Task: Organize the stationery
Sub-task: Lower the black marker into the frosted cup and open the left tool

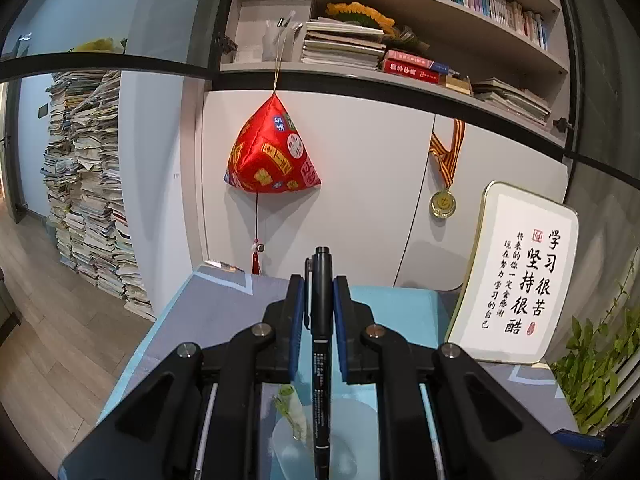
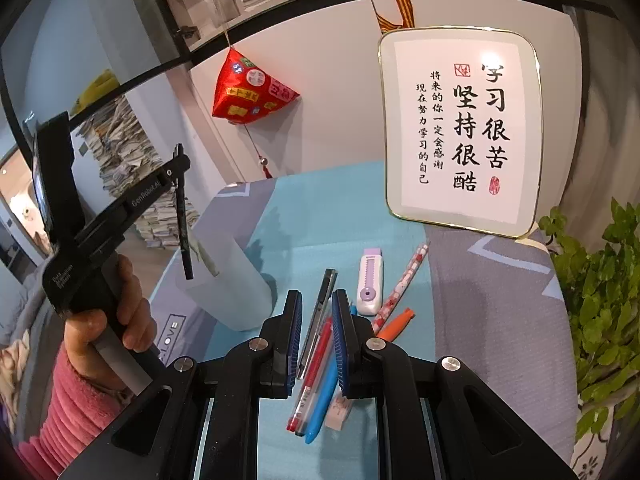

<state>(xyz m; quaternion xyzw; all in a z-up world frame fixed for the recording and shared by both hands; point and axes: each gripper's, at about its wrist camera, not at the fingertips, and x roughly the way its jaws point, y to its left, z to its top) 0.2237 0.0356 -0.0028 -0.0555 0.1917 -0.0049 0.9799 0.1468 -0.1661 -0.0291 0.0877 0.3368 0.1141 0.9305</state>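
Black pen [image 1: 322,320] clamped in the left gripper [image 1: 319,300], tip down over the cup [image 2: 236,280].
To do it well, the pen should be centred over the cup mouth before release; the right gripper [image 2: 316,312] hangs shut and empty above the other pens on the bench [image 2: 492,292].

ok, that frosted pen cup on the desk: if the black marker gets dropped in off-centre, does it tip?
Probably stays put, but no guarantee. The pen cup is tall, translucent and nearly empty, so likely light and top-heavy once loaded. It sits on soft cloth, which may let it rock. The marker looks slim and light.

Home study: crammed bookshelves [image 1: 420,32], floor-stacked papers [image 1: 92,184].
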